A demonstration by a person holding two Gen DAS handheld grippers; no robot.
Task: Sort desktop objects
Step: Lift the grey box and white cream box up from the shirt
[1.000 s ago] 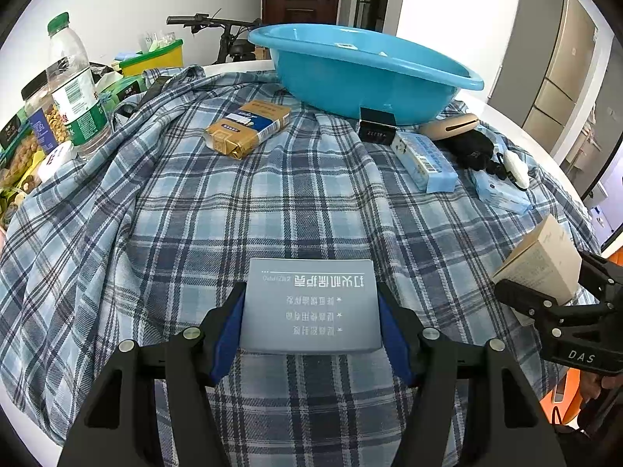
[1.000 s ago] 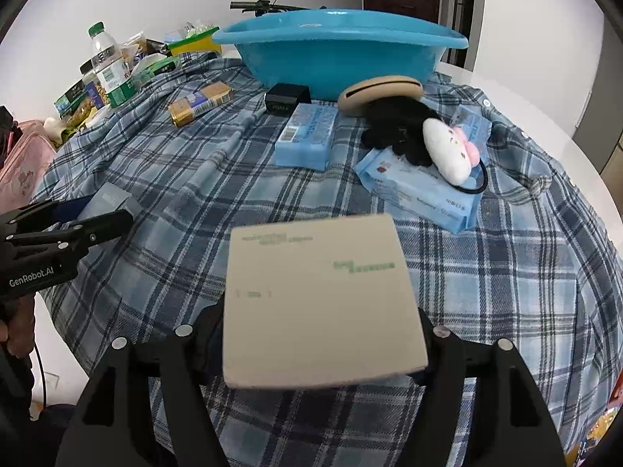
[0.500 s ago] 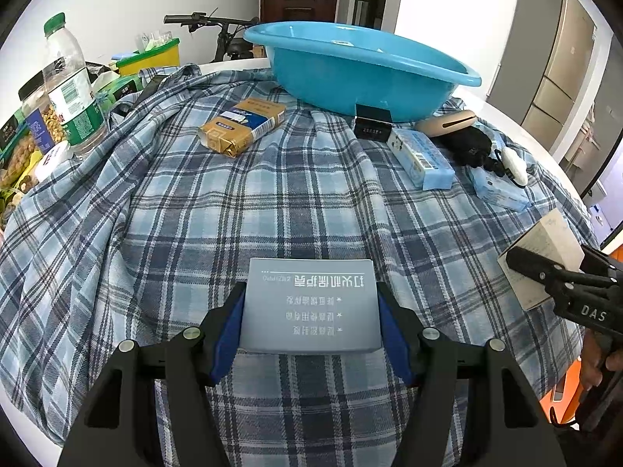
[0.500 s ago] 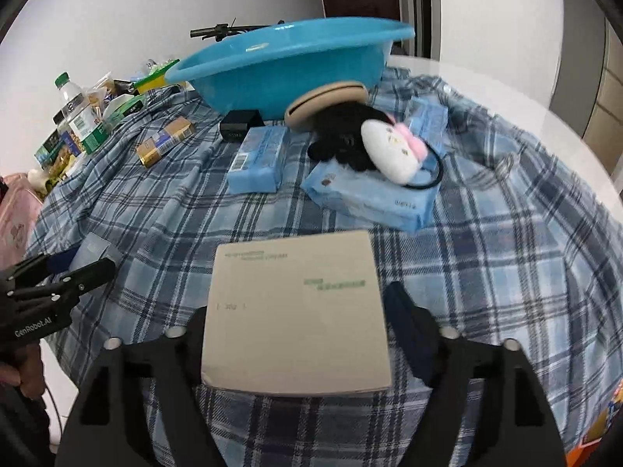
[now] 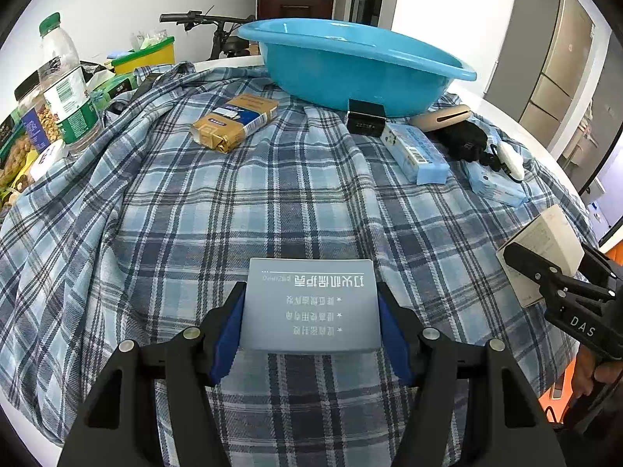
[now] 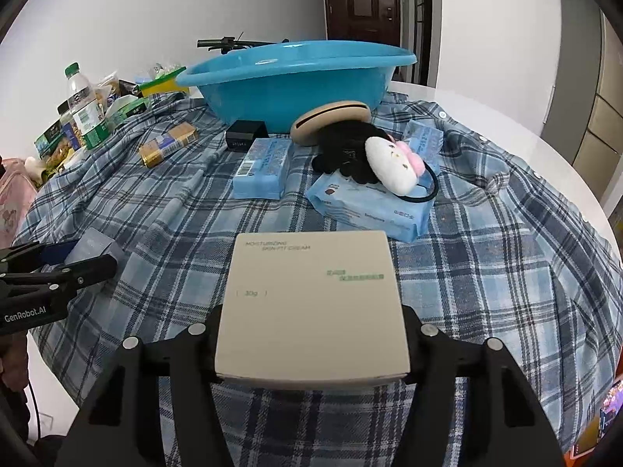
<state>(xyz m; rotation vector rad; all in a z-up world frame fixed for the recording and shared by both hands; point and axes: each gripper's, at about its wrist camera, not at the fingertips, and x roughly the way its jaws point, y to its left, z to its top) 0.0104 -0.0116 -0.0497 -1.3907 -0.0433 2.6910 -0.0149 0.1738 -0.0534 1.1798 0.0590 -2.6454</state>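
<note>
Two flat boxes, grey box and cream box, sit clamped.

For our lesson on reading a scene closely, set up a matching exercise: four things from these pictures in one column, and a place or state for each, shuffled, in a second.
Things:
1. grey box
2. cream box
3. plush toy
4. black box

Places:
A. lying on the wipes pack
B. held in the right claw
C. in front of the blue basin
D. held in the left claw

Pairs: 1-D, 2-B, 3-A, 4-C
</note>
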